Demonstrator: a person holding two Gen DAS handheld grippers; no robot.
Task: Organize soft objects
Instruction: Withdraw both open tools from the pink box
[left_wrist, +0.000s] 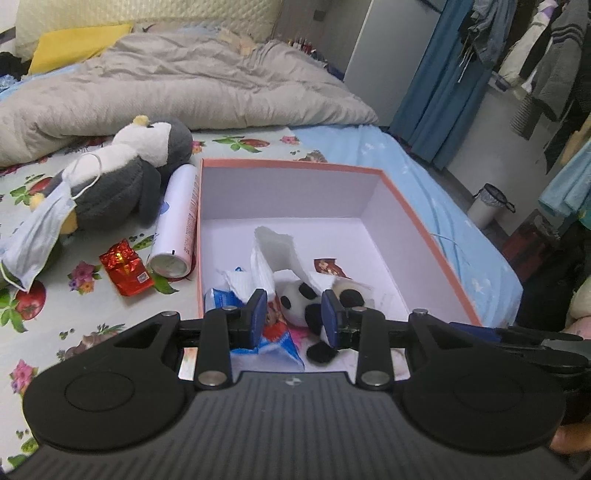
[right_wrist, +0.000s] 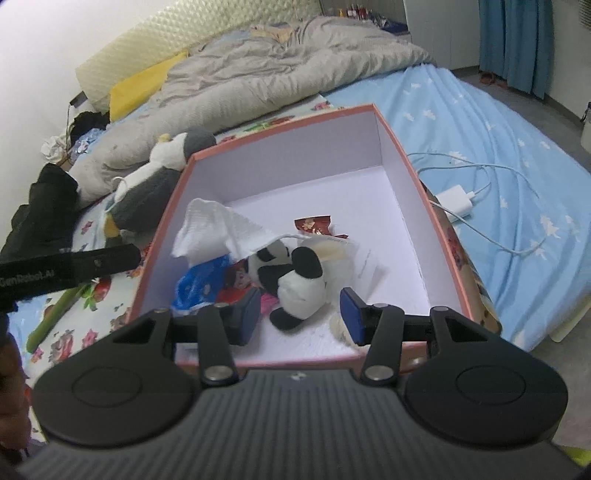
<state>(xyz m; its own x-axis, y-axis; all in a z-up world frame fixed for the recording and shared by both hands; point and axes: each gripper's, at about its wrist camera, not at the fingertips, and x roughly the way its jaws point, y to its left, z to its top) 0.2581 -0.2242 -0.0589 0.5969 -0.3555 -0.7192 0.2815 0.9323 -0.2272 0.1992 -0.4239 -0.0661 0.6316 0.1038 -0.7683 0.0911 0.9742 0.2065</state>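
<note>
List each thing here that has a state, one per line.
box: open, no lid on
panda plush: lying inside the box
white tissue: draped over items in the box
penguin plush: on the bed, outside the box
face mask: looped on the penguin plush
left hand-held gripper: open, empty
right hand-held gripper: open, empty

My box (left_wrist: 424, 218) is pink outside and white inside. In it lie a black and white panda (right_wrist: 291, 280), a white tissue (right_wrist: 218, 229) and a blue packet (right_wrist: 199, 288). My tongs (left_wrist: 294, 317) are black with blue pads (left_wrist: 260, 314). The penguin (left_wrist: 144, 166) is grey and white. The sheet (left_wrist: 92, 314) has red and pink flowers.
</note>
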